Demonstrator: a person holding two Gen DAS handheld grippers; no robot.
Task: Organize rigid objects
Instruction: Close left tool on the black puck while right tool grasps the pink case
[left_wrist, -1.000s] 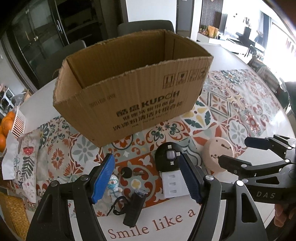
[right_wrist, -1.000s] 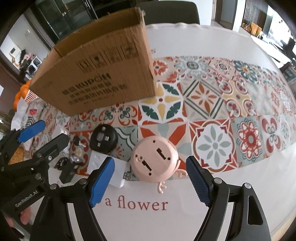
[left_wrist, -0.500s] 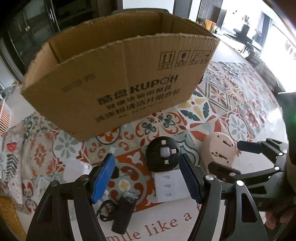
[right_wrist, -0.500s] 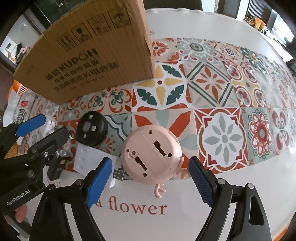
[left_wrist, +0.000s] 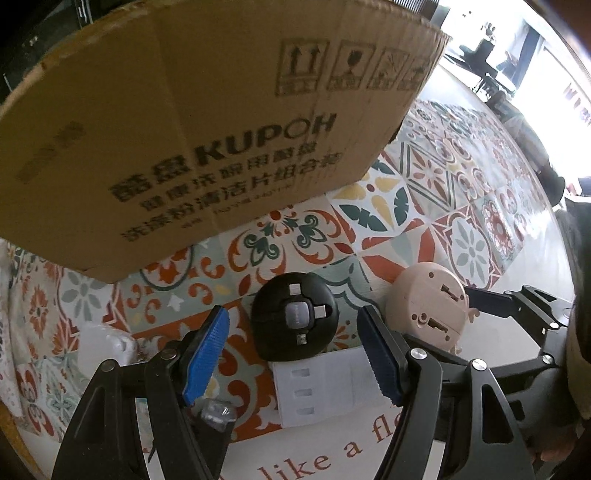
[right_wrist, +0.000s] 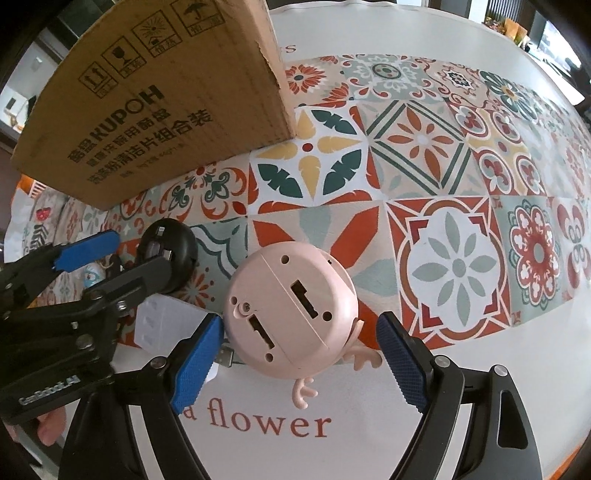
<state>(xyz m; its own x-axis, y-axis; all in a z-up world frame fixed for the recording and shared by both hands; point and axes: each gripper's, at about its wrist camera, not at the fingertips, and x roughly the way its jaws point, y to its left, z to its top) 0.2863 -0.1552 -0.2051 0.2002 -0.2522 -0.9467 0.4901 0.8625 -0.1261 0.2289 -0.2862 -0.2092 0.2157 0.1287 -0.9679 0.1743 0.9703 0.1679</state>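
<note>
On a tile-patterned tablecloth (right_wrist: 458, 266), just near of a cardboard box (left_wrist: 192, 122), the left gripper (left_wrist: 291, 354) hangs with jaws apart over a black round gadget (left_wrist: 295, 321) and a white flat box (left_wrist: 325, 384), gripping neither. Just to its right, the right gripper (right_wrist: 295, 363) straddles an upturned pink round toy (right_wrist: 290, 306), its jaws apart after opening wider, pads clear of the toy.

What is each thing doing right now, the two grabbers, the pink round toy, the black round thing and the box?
left gripper: open, around the black disc, not touching.
right gripper: open, pink toy between its blue pads.
pink toy: lying back-side up on the mat.
black disc: flat on the mat.
cardboard box: standing on the mat.
</note>
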